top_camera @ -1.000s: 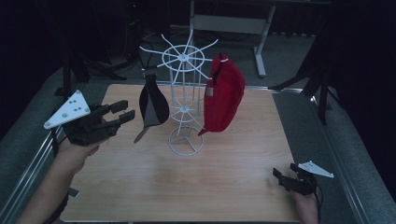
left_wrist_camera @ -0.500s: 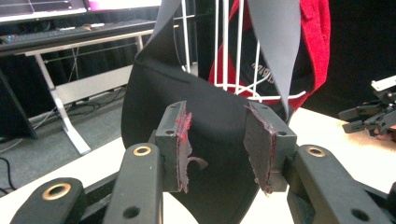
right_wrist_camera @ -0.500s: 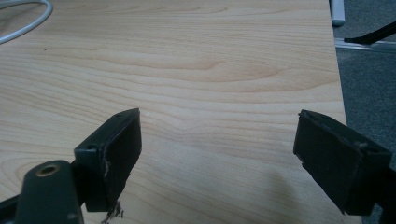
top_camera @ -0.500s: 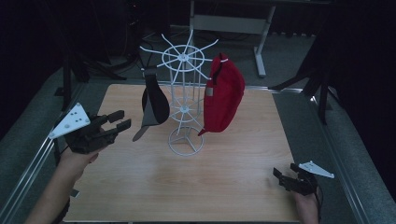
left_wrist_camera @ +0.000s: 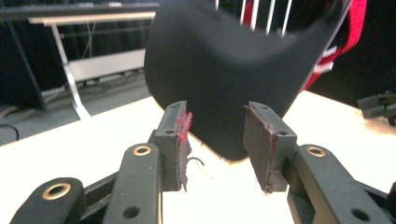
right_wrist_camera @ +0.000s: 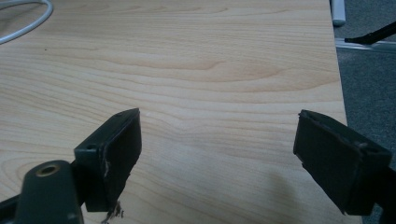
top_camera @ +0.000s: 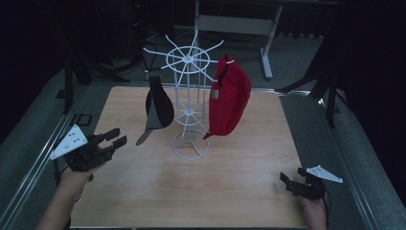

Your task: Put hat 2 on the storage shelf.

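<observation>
A white wire rack (top_camera: 189, 112) stands mid-table. A black cap (top_camera: 158, 108) hangs from its left side and a red cap (top_camera: 231, 98) from its right. My left gripper (top_camera: 116, 138) hovers left of the black cap's brim, apart from it, jaws partly open. In the left gripper view, nothing is between its jaws (left_wrist_camera: 215, 126); the black cap (left_wrist_camera: 224, 70) hangs just beyond them, with the red cap (left_wrist_camera: 357, 23) behind. My right gripper (top_camera: 292, 175) rests low at the table's near right corner. It is open wide (right_wrist_camera: 219, 140) over bare wood.
The wooden table (top_camera: 239, 191) has metal rails along both sides. The rack's round base (top_camera: 190, 146) sits on the table's middle, and its edge (right_wrist_camera: 23, 21) shows in the right gripper view. A desk frame (top_camera: 239, 24) stands behind the table.
My left gripper has come down and back toward the near left edge, away from the black cap, with its jaws unchanged. The right gripper has stayed put.
</observation>
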